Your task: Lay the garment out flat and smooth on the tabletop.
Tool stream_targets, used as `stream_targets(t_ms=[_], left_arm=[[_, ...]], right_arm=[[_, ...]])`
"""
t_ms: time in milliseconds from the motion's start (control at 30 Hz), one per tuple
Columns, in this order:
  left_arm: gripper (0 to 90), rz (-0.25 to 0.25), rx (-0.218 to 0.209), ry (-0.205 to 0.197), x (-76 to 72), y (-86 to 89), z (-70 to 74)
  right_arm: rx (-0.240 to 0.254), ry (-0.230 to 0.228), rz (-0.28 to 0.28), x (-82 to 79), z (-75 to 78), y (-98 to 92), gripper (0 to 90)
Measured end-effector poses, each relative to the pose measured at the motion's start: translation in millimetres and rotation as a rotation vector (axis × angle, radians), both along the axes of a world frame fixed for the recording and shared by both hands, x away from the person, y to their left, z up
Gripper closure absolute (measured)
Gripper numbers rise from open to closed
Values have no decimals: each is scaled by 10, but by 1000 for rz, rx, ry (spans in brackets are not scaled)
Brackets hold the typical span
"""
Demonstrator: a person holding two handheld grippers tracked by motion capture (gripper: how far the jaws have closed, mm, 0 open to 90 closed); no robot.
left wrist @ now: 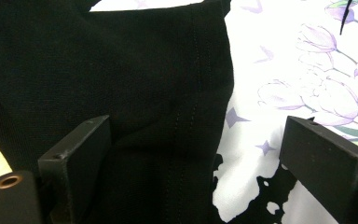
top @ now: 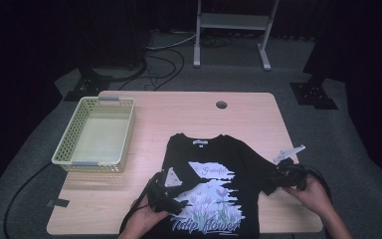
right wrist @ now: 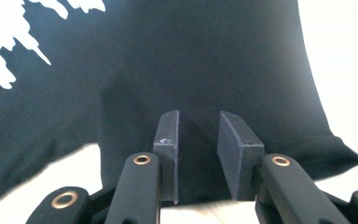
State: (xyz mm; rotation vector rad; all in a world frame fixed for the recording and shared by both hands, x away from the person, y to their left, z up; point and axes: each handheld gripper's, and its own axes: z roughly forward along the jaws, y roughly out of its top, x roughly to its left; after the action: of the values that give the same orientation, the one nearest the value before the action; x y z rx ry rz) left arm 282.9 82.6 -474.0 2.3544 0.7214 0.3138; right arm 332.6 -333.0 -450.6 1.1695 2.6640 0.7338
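A black T-shirt (top: 199, 152) with a white tulip print lies face up on the wooden table (top: 179, 109), collar away from me. My left gripper (top: 176, 201) rests on its near left part with jaws spread wide. In the left gripper view (left wrist: 200, 163) a folded-in black sleeve (left wrist: 144, 70) and the print lie between those jaws, untouched. My right gripper (top: 272, 184) sits at the shirt's right sleeve. In the right gripper view (right wrist: 198, 140) its jaws stand a narrow gap apart over the flat black sleeve cloth (right wrist: 191, 56), and no fold is pinched.
A pale yellow perforated basket (top: 97, 164) stands empty at the table's left. A round cable hole (top: 221, 105) is near the far edge. A small dark patch (top: 58, 202) lies at the near left corner. A white stand (top: 231, 22) is on the floor beyond.
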Motion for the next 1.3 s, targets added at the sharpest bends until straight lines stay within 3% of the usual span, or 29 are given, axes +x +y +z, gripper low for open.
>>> stream_targets(t_ms=[200, 300, 467, 700, 900, 1100, 1200, 1300], left_arm=[[88, 0, -3, -2, -1, 2, -2], [88, -1, -2, -2, -1, 1, -2], [88, -6, 2, -5, -4, 0, 2], [88, -16, 18, -8, -1, -11, 14], [89, -31, 26, -35, -40, -29, 43], [89, -36, 35, -24, -30, -39, 34], [88, -35, 25, -24, -29, -45, 20], [88, -27, 4, -17, -25, -37, 4]], right_arm=[[22, -6, -56, -68, -19, -114, 643], [38, -19, -50, -100, 10, -76, 619], [73, -40, -21, -155, 51, 59, 589], [84, -68, 29, -265, 76, 305, 523], [67, -83, 73, -375, 39, 540, 432], [38, -98, 114, -468, -40, 747, 371], [15, -105, 134, -505, -100, 815, 350], [25, -118, 140, -544, -139, 837, 347]])
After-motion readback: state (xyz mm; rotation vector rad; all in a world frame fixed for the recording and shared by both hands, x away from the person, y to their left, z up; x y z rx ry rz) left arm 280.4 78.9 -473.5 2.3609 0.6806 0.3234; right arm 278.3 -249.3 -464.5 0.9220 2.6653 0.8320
